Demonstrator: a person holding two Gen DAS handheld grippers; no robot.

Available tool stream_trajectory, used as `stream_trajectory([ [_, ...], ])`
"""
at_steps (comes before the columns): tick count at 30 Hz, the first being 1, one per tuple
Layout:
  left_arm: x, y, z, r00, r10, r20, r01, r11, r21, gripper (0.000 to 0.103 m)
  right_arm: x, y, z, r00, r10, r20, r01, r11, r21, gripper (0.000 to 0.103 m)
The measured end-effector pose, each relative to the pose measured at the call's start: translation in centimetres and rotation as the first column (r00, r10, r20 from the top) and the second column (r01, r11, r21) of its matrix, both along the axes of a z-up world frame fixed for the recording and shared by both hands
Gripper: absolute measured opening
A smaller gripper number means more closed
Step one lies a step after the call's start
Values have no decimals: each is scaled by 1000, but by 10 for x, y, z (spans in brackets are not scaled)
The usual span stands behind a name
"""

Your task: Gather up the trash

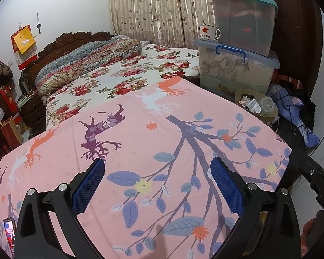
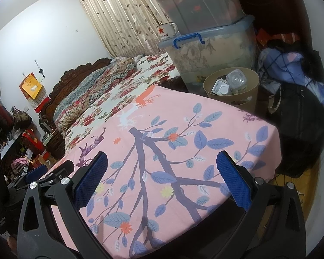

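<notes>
Pink cotton printed with blue leaves, a dark branching tree and small deer covers the table-like surface (image 1: pixel 166 133) that fills both wrist views. The left gripper (image 1: pixel 157 185) hangs above the near part of this pink cloth with its blue-padded fingers (image 1: pixel 89 185) spread wide and nothing between them. The right gripper (image 2: pixel 162 179) hovers over the same cloth nearer its right edge, its blue textured pads (image 2: pixel 234 182) likewise set far apart and holding nothing. No loose trash shows on the cloth itself.

The trash sits in a round tan wastebasket (image 1: pixel 270 114) just beyond the cloth's far right corner, standing lower than the cloth. Inside it lie a clear plastic bottle (image 2: pixel 237 78) and a small white carton (image 2: pixel 220 87), along with crumpled bits too small to identify.

Directly behind the wastebasket rises a stack of translucent plastic storage boxes (image 1: pixel 237 69) with blue lids and a blue handle. A white enamel mug with a red star (image 1: pixel 208 32) rests on the lid of the lower box, at its left edge. Past the cloth's far edge stretches a bed with a white red-rose sheet (image 1: pixel 127 79) and a folded patterned quilt against a carved dark wood headboard. A heap of blue and black clothing (image 2: pixel 291 69) lies right of the wastebasket.
</notes>
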State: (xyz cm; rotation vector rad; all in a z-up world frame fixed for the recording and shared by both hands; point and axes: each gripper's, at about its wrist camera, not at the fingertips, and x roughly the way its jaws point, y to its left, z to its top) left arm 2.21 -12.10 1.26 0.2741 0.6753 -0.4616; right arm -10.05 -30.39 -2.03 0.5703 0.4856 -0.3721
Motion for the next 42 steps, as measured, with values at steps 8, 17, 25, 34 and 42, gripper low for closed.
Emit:
stream_trajectory([
  [8,1,-1,-1,1000,-1,-1,1,1000,2,95,1,0,-2,1000,0,-5,0,1000,4,100],
  [17,1,1,-8,1000,-8,-8,8,1000,3,95,0,-2,-3,1000,-2,-4,2,1000,1,100],
  [25,1,1,-9,1000,-9,-8,9,1000,7,94,-1,-3,-4,1000,2,-5,-2,1000,-1,100],
  [34,-2,4,-12,1000,-19,-7,19,1000,16,95,-2,-4,-5,1000,0,-4,0,1000,2,100],
  [42,-2,0,-11,1000,-22,-7,22,1000,19,94,-2,-4,-4,1000,-1,-4,1,1000,1,100],
])
